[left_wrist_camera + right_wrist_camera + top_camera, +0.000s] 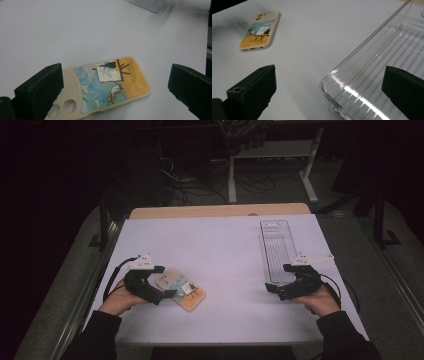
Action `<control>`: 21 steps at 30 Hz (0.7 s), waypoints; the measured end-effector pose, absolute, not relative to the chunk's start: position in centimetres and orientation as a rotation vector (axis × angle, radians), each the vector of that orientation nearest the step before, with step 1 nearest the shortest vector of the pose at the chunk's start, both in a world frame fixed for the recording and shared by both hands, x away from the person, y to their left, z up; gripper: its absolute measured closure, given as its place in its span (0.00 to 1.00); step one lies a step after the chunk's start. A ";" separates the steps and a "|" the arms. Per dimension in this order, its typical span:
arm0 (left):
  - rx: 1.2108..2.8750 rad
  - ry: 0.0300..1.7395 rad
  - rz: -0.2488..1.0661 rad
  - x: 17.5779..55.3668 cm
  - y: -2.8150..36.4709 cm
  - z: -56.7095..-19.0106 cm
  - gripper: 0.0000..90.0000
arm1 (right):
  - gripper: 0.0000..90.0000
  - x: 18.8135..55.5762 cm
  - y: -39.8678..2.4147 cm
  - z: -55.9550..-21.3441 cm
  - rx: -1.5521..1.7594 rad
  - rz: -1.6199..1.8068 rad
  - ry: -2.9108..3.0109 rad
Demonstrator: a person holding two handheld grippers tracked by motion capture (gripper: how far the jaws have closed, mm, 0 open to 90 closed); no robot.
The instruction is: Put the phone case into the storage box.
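A cream phone case (181, 288) printed with a painted easel scene was seen lower left of centre, flat on the table (225, 250), between the released left gripper (161, 282); the right gripper (278, 277) was spread wide at a clear tray (276, 247).

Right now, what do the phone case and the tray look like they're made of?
Phone case: probably soft plastic or silicone, matte cream rim, printed painting on the back.
Tray: clear hard plastic, likely acrylic, glossy; the table shows through it, its ribbed floor catches glare, and its rim is rounded.
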State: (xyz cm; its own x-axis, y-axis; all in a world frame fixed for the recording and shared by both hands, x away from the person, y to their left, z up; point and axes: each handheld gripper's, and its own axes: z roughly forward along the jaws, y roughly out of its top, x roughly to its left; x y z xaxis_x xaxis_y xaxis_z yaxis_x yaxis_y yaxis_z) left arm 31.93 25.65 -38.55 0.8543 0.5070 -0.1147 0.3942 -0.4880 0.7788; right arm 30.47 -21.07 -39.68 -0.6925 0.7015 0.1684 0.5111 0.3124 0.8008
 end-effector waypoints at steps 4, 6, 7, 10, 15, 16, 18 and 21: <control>2.145 0.648 0.166 32.1 25.4 -38.6 0.00 | 0.00 30.4 -21.2 -39.6 1.117 1.325 2.359; 2.145 0.646 0.164 32.2 25.3 -38.5 0.01 | 0.00 30.4 -21.2 -39.6 1.116 1.321 2.361; 2.145 0.650 0.161 32.2 25.2 -38.4 0.02 | 0.00 30.3 -21.3 -39.6 1.117 1.321 2.361; 2.146 0.648 0.173 32.4 25.0 -38.4 0.03 | 0.00 30.4 -21.3 -39.5 1.122 1.328 2.352; 2.150 0.660 0.175 32.6 24.6 -38.4 0.08 | 0.00 30.5 -21.3 -39.5 1.120 1.328 2.351; 2.143 0.669 0.178 32.7 24.5 -38.4 0.10 | 0.00 30.5 -21.3 -39.5 1.128 1.327 2.350; 2.145 0.687 0.188 32.9 24.3 -38.3 0.13 | 0.00 30.4 -21.3 -39.5 1.127 1.318 2.354; 2.137 0.703 0.180 33.2 24.0 -38.2 0.17 | 0.00 30.3 -21.4 -39.4 1.130 1.328 2.346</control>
